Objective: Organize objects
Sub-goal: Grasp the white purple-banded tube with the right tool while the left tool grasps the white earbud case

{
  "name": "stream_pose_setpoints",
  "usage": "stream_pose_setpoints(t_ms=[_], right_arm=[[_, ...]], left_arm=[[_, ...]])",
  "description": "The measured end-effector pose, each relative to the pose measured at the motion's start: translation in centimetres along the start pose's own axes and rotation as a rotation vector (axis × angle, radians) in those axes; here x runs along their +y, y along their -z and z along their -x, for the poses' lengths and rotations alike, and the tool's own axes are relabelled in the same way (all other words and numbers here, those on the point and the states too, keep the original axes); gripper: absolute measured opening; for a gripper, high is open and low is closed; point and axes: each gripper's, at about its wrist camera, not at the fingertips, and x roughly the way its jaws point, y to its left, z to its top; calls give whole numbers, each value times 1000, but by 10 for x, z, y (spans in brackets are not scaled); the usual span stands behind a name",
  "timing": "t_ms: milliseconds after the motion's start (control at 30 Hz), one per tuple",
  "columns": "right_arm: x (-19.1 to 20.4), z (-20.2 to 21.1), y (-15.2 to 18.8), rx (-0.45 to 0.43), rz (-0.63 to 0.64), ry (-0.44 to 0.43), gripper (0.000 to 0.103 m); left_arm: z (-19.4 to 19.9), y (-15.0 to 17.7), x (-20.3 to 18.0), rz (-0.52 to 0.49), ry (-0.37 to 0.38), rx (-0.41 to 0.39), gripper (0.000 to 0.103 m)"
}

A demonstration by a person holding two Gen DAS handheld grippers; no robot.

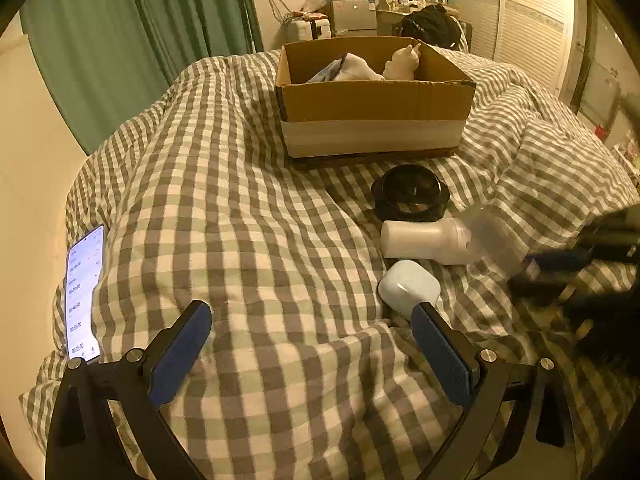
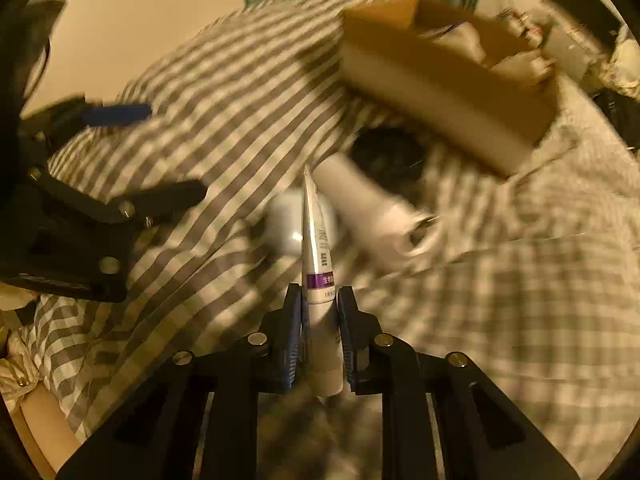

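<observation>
Checked bedding (image 1: 248, 208) carries an open cardboard box (image 1: 376, 108) holding a white figurine (image 1: 402, 62) and bundled cloth (image 1: 352, 68). Right tool (image 2: 320, 316) pinches a white tube (image 2: 318, 264) above the bed; left tool (image 1: 312, 344) hangs spread beside the earbud case (image 1: 408, 284).

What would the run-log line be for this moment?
right gripper: shut on tube, lifted | left gripper: open, empty | on bed: white bottle, earbud case, black ring | box: partly filled
</observation>
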Motion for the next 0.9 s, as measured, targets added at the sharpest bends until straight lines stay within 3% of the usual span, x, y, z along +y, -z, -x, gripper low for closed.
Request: stream_pose_setpoints(t_ms=[167,400,433,533,600,667,900], right_arm=[[-33,30,-3,-60,-61,69,17],[-55,34,1,-84,-117,69,17],[-57,34,3,-84,-121,66,17],[-61,36,7,-88,-131,48,17],[-62,35,9,-93,-136,38,17],[-63,34,10,-98,-143,25,17],[-63,36,12,-106,-145,23,17]], left_arm=[[-11,-6,-23,-26,51,18,103],[-57,-19,-62,-93,107,96,103],[-63,-18,-65,-103,110,106,101],[-84,-12,-74,-139,79,153,80],[-91,-9,-80,-173,74,167,74],[-91,-9,-82,-181,84,166,60],[-68,-6,-80,-181,122,160,58]])
